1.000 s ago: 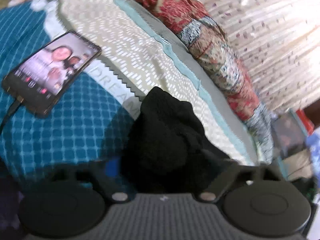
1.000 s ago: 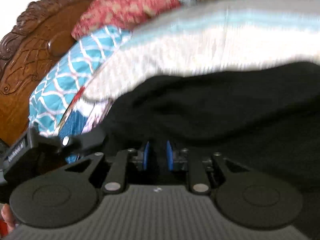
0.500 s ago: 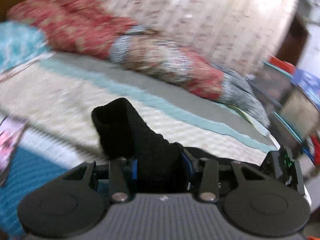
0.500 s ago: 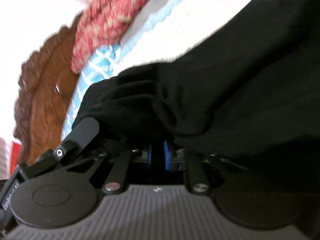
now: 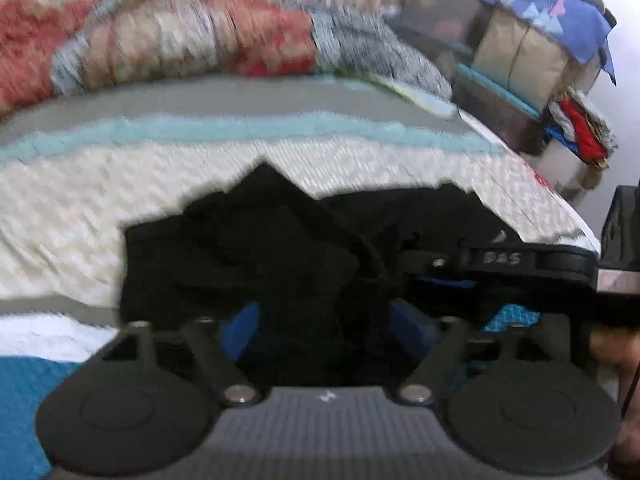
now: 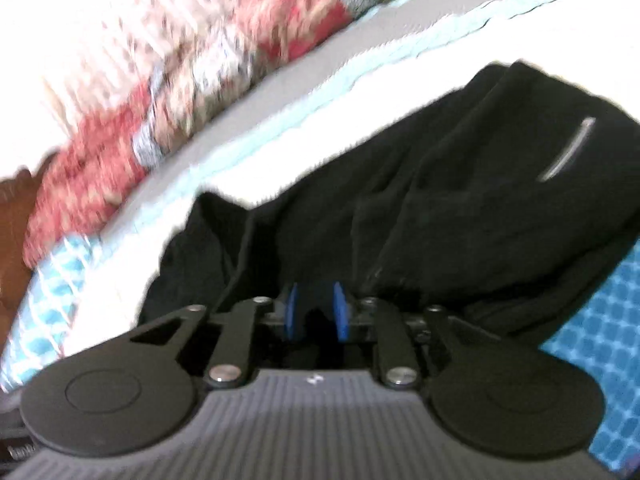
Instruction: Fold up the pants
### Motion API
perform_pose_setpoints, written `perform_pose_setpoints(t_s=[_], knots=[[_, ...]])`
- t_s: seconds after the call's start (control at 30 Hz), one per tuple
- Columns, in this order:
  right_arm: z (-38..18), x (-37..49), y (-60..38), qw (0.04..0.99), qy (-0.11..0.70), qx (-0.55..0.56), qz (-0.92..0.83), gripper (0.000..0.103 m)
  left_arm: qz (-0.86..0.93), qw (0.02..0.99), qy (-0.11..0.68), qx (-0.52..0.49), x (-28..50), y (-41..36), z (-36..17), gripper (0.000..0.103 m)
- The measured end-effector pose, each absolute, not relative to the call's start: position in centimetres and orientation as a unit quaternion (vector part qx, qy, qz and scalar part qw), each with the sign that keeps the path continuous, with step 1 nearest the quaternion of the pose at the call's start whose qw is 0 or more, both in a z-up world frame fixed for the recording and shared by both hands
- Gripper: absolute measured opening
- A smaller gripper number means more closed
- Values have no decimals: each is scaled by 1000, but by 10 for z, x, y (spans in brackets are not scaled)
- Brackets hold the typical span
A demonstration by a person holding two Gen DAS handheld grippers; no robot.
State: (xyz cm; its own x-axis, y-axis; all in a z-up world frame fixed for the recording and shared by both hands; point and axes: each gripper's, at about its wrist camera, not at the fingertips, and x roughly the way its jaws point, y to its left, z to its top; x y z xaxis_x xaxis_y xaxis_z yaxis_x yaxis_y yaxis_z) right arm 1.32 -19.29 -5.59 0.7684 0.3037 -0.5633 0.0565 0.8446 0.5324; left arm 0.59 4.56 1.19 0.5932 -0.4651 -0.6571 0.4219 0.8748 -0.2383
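The black pants [image 5: 280, 240] lie bunched on the bed's patterned cover. In the left wrist view my left gripper [image 5: 326, 326] has its blue pads wide apart with black cloth lying between them. The right gripper's body [image 5: 520, 268] shows at the right of that view, over the pants. In the right wrist view the pants [image 6: 460, 184] spread ahead, with a grey pocket stripe [image 6: 568, 156] at the right. My right gripper [image 6: 314, 312] has its blue pads close together with a fold of black cloth between them.
A red and grey patterned bolster [image 5: 200, 40] runs along the far side of the bed. Stacked boxes and bags [image 5: 532, 52] stand past the bed's right end. A brown wooden headboard [image 6: 16, 220] shows at the far left of the right wrist view.
The left gripper has opened; its pads were tight on the cloth half a second ago. Both grippers swung across the bed, and the pants now lie lower on the cover.
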Motion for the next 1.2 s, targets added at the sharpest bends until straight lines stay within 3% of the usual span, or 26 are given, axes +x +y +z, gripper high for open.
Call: perform_pose_setpoints(t_s=[0.07, 0.27, 0.3, 0.33, 0.37, 0.47, 0.6, 0.7, 0.8, 0.87, 1.07, 1.2], knots=[[-49, 14, -189, 904, 317, 272, 94, 54, -220, 906, 361, -38, 1, 62, 25, 83], [-58, 46, -158, 890, 345, 256, 152, 83, -60, 912, 406, -22, 19, 84, 28, 81], [-65, 51, -151, 886, 364, 243, 152, 82, -41, 909, 415, -23, 22, 85, 26, 81], [-71, 55, -145, 880, 383, 233, 156, 56, -34, 906, 421, -33, 24, 88, 25, 81], [-75, 58, -143, 875, 398, 225, 160, 37, -31, 903, 426, -48, 25, 90, 27, 81], [-55, 42, -156, 862, 388, 274, 176, 30, -31, 905, 419, -66, 23, 95, 34, 81], [-46, 19, -168, 856, 371, 318, 170, 31, -34, 905, 419, -61, 33, 86, 34, 81], [-87, 15, -176, 850, 422, 301, 95, 32, -52, 902, 425, -58, 47, 70, 28, 81], [-80, 10, -182, 861, 401, 296, 106, 39, -67, 898, 433, -40, 58, 48, 18, 75], [-63, 2, -184, 882, 376, 267, 98, 52, -73, 898, 433, -30, 62, 36, 14, 73], [-30, -30, -224, 935, 263, 225, 71, 51, -80, 891, 446, 18, 81, -2, -14, 73], [-35, -32, -285, 947, 228, 228, -18, 51, -69, 884, 460, 51, 97, -11, -52, 82]])
